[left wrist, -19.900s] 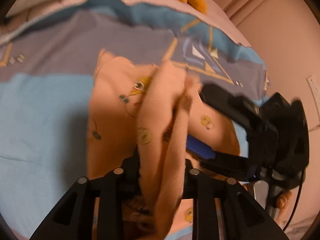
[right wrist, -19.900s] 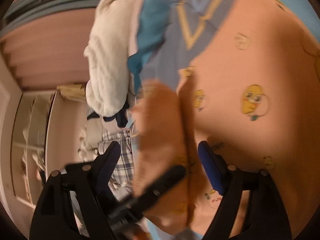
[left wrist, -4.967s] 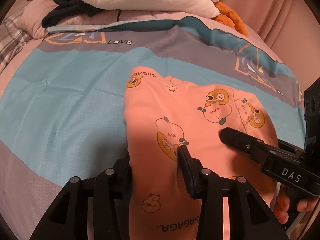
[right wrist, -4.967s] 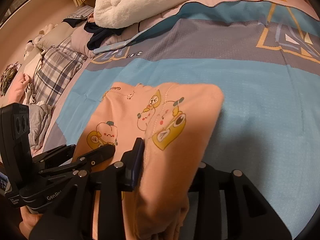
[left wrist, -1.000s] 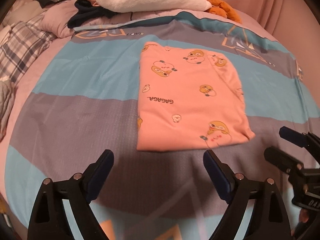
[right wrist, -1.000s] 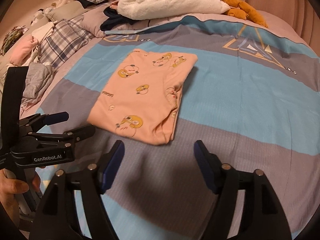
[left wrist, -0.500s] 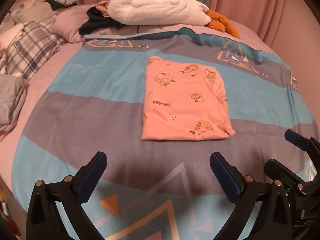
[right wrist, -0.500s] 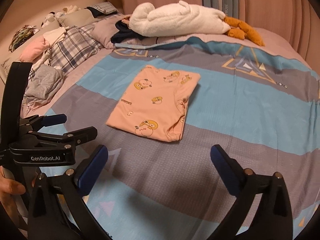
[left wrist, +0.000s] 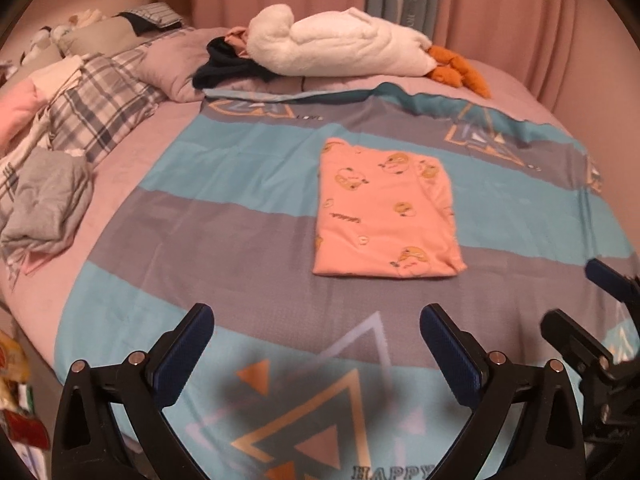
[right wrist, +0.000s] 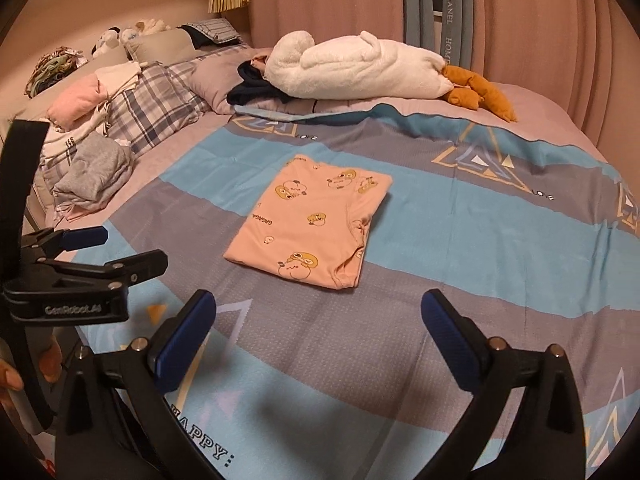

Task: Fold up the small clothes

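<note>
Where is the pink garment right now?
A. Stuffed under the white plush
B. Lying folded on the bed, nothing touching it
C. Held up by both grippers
B: the pink garment lies flat on the bedspread, with the left gripper and right gripper open and apart from it.

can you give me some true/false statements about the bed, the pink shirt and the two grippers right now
1. The pink shirt lies folded flat on the striped bedspread. True.
2. The left gripper is clamped on the shirt. False: it is open and empty, held back from the shirt.
3. The right gripper is open, with nothing between its fingers. True.
4. The white plush toy lies on top of the shirt. False: it lies at the far side of the bed, apart from the shirt.
5. A grey garment sits to the left, beside a plaid pillow. True.
</note>
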Motion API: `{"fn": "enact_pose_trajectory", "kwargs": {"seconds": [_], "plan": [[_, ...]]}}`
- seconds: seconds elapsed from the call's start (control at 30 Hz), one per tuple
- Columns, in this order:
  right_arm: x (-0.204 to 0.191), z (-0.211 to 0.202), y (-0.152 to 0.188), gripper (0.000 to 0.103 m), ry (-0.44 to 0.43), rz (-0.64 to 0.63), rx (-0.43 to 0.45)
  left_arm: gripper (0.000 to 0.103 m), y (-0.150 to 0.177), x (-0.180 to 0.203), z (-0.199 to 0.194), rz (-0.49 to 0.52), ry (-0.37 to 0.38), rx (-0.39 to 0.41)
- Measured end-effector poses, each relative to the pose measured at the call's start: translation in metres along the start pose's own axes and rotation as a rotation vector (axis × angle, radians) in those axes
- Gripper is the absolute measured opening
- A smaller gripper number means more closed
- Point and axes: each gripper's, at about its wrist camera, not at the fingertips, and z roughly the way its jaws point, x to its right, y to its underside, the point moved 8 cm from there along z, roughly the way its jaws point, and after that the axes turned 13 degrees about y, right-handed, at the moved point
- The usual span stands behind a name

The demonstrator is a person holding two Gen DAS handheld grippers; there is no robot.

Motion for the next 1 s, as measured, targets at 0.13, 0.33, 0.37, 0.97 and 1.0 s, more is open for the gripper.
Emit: {"fn": "enact_pose_trajectory", "kwargs": {"seconds": [0.13, 0.33, 0.37, 0.97, 1.0], "plan": [[-0.001, -0.009, -0.001, 0.103, 0.002, 0.003, 0.013, 0.102, 0.0, 0.003, -0.014, 0.024, -0.029, 0.035], [-0.003, -0.018, -0.004, 0.103, -0.004, 0.016, 0.022, 0.102, -0.004, 0.004, -0.025, 0.028, -0.057, 0.066], [-0.004, -0.019, -0.005, 0.103, -0.004, 0.016, 0.023, 0.102, -0.005, 0.004, -0.027, 0.029, -0.059, 0.074], [-0.014, -0.011, -0.008, 0.103, -0.031, 0.03, -0.007, 0.102, -0.002, -0.002, -0.019, -0.005, -0.075, 0.049], [-0.014, -0.01, -0.008, 0.103, -0.032, 0.03, -0.009, 0.102, -0.002, -0.003, -0.017, -0.006, -0.075, 0.045]]}}
